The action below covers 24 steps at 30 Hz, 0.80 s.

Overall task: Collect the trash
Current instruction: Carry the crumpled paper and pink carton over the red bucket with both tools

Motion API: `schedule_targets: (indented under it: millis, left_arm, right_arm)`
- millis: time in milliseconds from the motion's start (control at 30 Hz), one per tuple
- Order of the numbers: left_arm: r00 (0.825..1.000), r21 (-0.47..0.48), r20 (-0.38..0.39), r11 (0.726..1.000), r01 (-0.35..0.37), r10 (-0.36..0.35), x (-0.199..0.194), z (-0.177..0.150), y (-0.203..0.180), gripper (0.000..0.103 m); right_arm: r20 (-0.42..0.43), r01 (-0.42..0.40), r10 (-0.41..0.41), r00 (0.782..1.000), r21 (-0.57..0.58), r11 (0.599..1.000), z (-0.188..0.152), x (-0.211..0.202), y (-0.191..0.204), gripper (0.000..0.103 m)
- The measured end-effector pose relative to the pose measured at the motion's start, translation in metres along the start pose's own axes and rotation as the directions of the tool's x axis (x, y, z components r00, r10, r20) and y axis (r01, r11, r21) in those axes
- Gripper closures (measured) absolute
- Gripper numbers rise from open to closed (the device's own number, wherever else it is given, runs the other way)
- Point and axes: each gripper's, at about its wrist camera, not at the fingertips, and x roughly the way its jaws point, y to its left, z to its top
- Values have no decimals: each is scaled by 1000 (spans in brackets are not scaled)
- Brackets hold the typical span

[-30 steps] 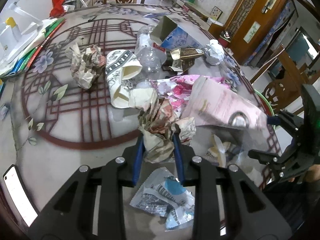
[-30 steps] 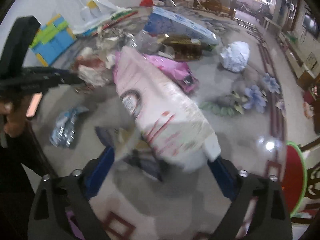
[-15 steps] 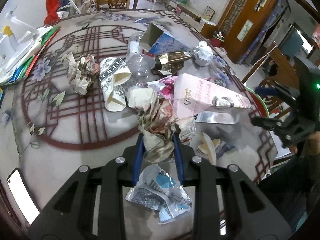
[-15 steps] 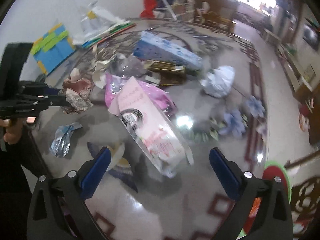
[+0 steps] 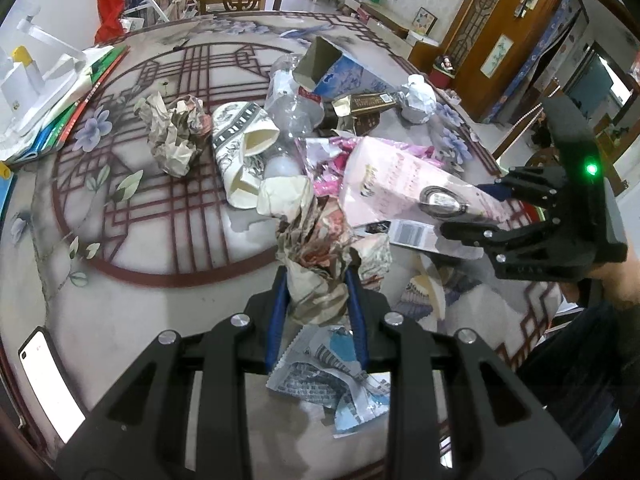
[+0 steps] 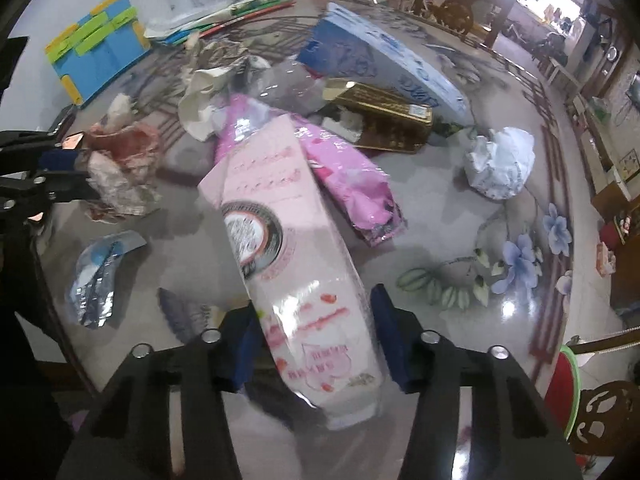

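Note:
My left gripper [image 5: 316,280] is shut on a crumpled paper wad [image 5: 316,248], held just above the table [image 5: 160,320]. In the right wrist view the same wad [image 6: 120,176] shows at the left, in the left gripper [image 6: 80,168]. A long pink box [image 6: 288,248] lies with its near end between the fingers of my right gripper [image 6: 316,328]. Those jaws are closing and both pads touch the box's sides. In the left wrist view the right gripper [image 5: 468,212] clamps the right end of the pink box [image 5: 400,188].
More trash lies around: a foil wrapper [image 5: 332,368], paper cups [image 5: 240,148], another paper wad [image 5: 176,136], a clear bottle [image 5: 292,108], a blue carton [image 6: 380,60], a gold box [image 6: 380,120], a pink bag [image 6: 348,180] and a white paper ball [image 6: 500,160]. A phone [image 5: 48,376] lies at the near left edge.
Half a second ago the right gripper was wide open, away from the pink box. It has now moved in and closed around the box's near end. The left gripper kept still with its wad.

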Motion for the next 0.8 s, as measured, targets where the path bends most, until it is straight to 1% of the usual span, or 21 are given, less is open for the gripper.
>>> schedule_targets:
  millis: [100,233,300,433,533,600,800]
  left_arm:
    - [1000,5,0,1000,4,-4,-1,0,-3,76]
    - [1000,9,10,1000,21,-22,-3,2,-5,76]
    - [1000,12,11,1000,18,-18,-4,2,-7,76]
    - [999,9,20,999,38,-38,-9,5,-11,76]
    - [998,26,31,998,49,-50,-12,12,-20,76]
    - [998,44,30,998,50,-51,-11,16,-28,76]
    - [997,89,8,994,70,-71,2,25,-55,76]
  right_arm:
    - [7,5,-5,1000,14,1000,-7,-5,3,64]
    - [20,5,-6,1000,55,998,-20,-15,1,65]
    - [26,-18,16,1000,89,996,-26,-21,-2,65]
    - [80,-29,18,997,141,990,-38,-42,-8,65]
    - [128,-22,-3,992,194,981,-45,-59,-19,65]
    - [155,-2,-33,987,220,976,-49,-68,-25,65]
    - [187,38,-95,978,289,957,-61,-82,-47,65]
